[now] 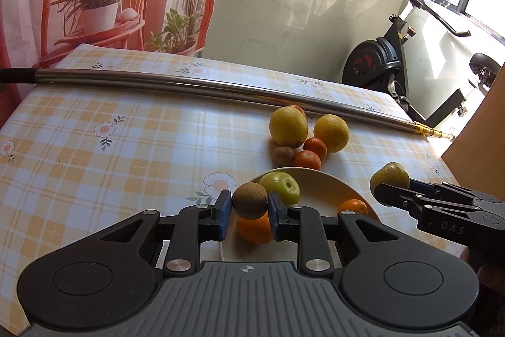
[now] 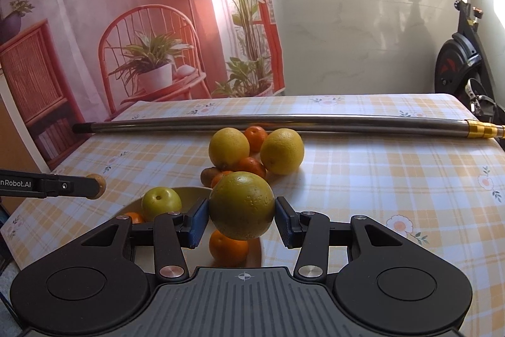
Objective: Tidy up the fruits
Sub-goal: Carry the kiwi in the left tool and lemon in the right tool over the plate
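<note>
The table [image 1: 94,122], under a checked floral cloth, carries everything, with a long metal pole [image 1: 189,82] lying across its far side. Nearer is the plate [image 1: 328,182], already holding a green apple [image 1: 281,186], an orange [image 1: 255,230] and a small tangerine [image 1: 353,207]. Beyond its far rim sits the loose pile: two lemons [image 1: 288,125], a few tangerines [image 1: 307,159] and a kiwi [image 1: 283,154], all touching or nearly so. The right claw [image 2: 242,215] is clamped on a large greenish-yellow citrus [image 2: 242,204] and hangs over the plate's right part, above the orange. The left claw [image 1: 249,210] is clamped on a brown kiwi [image 1: 250,200], held over the plate's near-left edge. Both fruits look ready to be set down, so the step in hand seems to be placing them on the plate. To do it well, I would lower the citrus first, since it needs the most room, aiming for bare plate between apple and tangerine rather than on top of the orange, where it could roll off. Let it rest before the pads part. The kiwi can then go into whatever gap is left, lowered until it touches, and released gently so it does not nudge the apple. Bring the claws in one at a time, as they stand near each other.
</note>
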The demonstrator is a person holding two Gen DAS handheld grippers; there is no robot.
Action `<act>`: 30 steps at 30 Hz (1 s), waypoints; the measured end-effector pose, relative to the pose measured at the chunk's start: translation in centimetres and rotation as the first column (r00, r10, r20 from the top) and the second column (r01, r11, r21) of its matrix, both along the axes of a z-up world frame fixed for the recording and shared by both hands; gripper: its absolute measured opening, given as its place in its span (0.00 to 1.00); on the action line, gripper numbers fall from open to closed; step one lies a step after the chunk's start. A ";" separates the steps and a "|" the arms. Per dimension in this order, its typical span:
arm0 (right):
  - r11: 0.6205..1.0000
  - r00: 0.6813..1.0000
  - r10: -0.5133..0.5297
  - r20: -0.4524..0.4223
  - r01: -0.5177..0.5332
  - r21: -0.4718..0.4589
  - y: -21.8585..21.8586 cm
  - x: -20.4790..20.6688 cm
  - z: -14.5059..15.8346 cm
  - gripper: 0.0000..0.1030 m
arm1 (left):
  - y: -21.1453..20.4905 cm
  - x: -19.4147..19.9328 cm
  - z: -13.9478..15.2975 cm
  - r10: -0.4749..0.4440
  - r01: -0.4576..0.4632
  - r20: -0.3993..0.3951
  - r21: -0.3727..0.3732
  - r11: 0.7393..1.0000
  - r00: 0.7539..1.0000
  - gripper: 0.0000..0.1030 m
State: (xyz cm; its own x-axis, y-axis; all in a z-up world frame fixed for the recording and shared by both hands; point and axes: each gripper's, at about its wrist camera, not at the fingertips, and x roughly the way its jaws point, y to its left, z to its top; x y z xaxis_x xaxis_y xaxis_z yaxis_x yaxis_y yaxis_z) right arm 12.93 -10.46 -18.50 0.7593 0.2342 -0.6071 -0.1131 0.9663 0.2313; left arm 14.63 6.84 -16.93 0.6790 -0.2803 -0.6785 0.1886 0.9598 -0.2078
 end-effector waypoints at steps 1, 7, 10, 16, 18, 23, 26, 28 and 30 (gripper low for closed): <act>1.000 1.000 0.005 -0.001 -0.005 -0.001 0.2 0.0 0.0 0.41 | 0.0 -0.1 -0.1 -0.003 0.003 -0.007 0.000 1.000 1.000 0.25; 1.000 1.000 0.019 -0.010 -0.018 0.007 0.4 -0.1 -0.3 0.41 | -0.4 -0.2 -1.0 -0.029 0.030 -0.054 0.005 1.000 0.998 0.26; 1.000 1.000 0.021 -0.021 -0.021 0.010 0.3 0.0 -0.6 0.41 | -1.3 -0.3 -1.5 -0.062 0.064 -0.072 0.028 0.998 0.995 0.26; 0.999 0.999 0.052 -0.010 -0.052 -0.003 0.7 0.8 -0.6 0.41 | -1.6 -0.1 -2.7 -0.071 0.077 -0.112 0.054 0.996 0.991 0.26; 0.997 0.997 0.074 -0.009 -0.074 -0.008 1.1 1.6 -0.6 0.41 | -1.7 0.0 -2.9 -0.071 0.078 -0.120 0.058 0.995 0.990 0.25; 0.989 0.991 0.134 -0.029 -0.135 -0.063 2.6 3.4 -1.3 0.41 | -2.0 0.2 -3.5 -0.071 0.082 -0.122 0.094 0.992 0.990 0.25; 0.984 0.986 0.156 -0.051 -0.160 -0.080 3.4 4.2 -1.7 0.41 | -2.1 0.3 -3.6 -0.071 0.084 -0.116 0.106 0.991 0.991 0.25; 0.980 0.983 0.173 -0.060 -0.178 -0.092 3.9 4.5 -2.0 0.41 | -2.2 0.3 -3.6 -0.068 0.081 -0.107 0.126 0.989 0.992 0.25; 0.975 0.980 0.187 -0.067 -0.193 -0.107 4.3 4.7 -2.2 0.41 | -2.3 0.4 -3.7 -0.063 0.078 -0.102 0.142 0.987 0.993 0.25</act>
